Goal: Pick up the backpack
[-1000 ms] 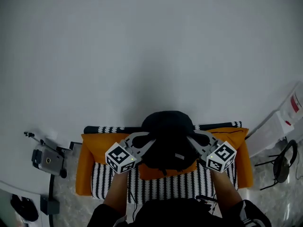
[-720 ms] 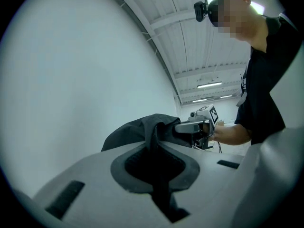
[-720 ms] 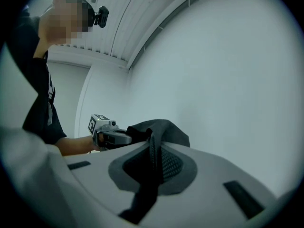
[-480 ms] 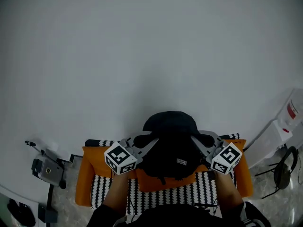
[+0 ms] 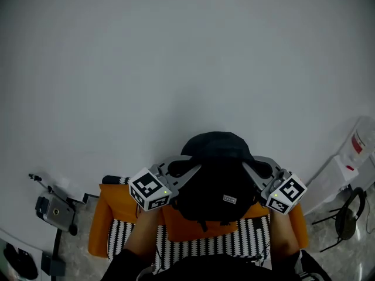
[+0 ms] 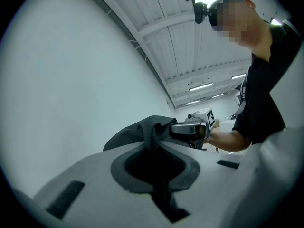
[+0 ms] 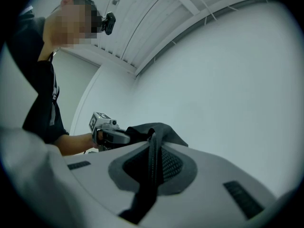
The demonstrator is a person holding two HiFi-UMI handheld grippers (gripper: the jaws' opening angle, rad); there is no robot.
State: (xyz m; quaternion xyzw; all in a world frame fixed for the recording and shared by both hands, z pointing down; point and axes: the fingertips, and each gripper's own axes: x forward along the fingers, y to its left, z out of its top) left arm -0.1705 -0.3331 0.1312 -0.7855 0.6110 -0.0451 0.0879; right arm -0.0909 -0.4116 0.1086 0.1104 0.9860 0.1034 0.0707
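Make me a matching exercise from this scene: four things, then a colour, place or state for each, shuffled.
Things:
1 backpack
2 cushion
3 camera
4 right gripper

Matches:
A orange
B fingers shut on the backpack
C black
D far left, low in the head view

Pairs: 1-C, 2-A, 3-D, 4-B

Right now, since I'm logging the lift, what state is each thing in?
backpack: gripped on both sides, held over the orange seat
left gripper: shut on the backpack
right gripper: shut on the backpack
orange seat: partly covered by striped cloth
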